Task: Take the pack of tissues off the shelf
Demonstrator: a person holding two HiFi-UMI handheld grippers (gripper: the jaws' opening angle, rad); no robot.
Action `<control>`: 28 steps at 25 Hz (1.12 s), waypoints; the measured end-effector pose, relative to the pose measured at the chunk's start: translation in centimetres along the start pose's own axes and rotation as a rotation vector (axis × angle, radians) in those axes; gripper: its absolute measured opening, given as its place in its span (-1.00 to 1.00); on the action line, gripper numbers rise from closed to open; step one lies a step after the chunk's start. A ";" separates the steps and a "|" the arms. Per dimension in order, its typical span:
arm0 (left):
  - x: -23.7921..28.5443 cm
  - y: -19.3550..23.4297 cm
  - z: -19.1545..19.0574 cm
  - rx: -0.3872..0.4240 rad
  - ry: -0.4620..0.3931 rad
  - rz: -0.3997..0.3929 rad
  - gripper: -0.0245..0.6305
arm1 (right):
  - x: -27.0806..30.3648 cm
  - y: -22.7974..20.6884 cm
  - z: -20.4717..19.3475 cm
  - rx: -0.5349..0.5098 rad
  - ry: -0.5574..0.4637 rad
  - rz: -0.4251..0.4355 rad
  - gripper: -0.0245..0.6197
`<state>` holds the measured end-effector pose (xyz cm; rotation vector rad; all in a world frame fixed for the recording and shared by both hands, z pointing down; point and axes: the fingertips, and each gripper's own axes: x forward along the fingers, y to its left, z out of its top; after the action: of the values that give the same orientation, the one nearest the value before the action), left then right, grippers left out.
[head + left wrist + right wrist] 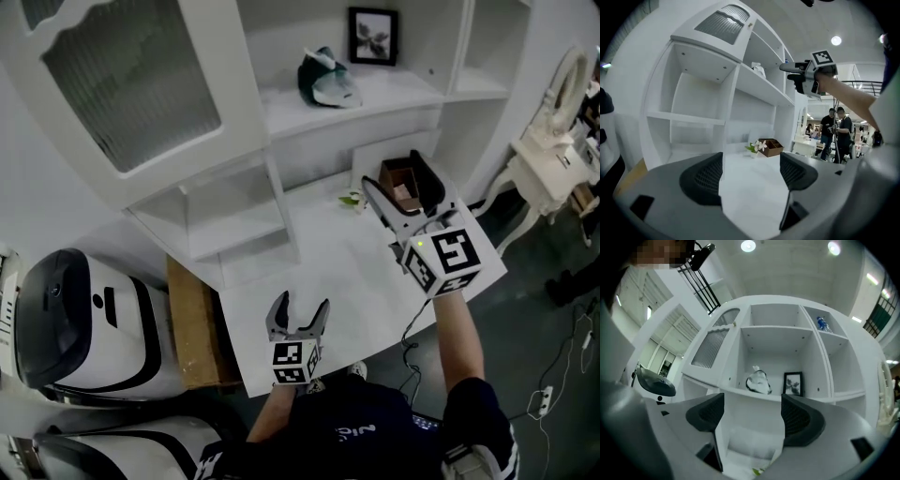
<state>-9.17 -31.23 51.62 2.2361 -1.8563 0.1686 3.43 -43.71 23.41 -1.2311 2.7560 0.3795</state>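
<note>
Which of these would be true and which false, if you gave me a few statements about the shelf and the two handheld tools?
1. The pack of tissues lies on the shelf beside a framed picture. True.
2. The right gripper has the pack between its fingers. False: its fingers stand apart with nothing between them, short of the pack.
3. The left gripper is open and empty. True.
4. The brown box sits on the same shelf as the tissues. False: it stands lower, on the white desktop.
</note>
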 end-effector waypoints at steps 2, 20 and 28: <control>0.1 0.4 0.3 -0.010 -0.005 0.012 0.24 | 1.5 -0.8 1.8 -0.019 -0.018 0.005 0.22; -0.9 5.3 -0.2 -0.070 -0.001 0.187 0.24 | 17.0 -3.6 5.2 0.024 0.134 0.090 0.09; -0.6 6.5 -0.5 -0.089 0.000 0.203 0.24 | 17.8 -4.8 4.3 0.068 0.172 0.026 -0.79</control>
<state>-15.64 -31.60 52.62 1.9883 -2.0462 0.1169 -4.98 -58.44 14.96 -1.2694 2.9034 0.1886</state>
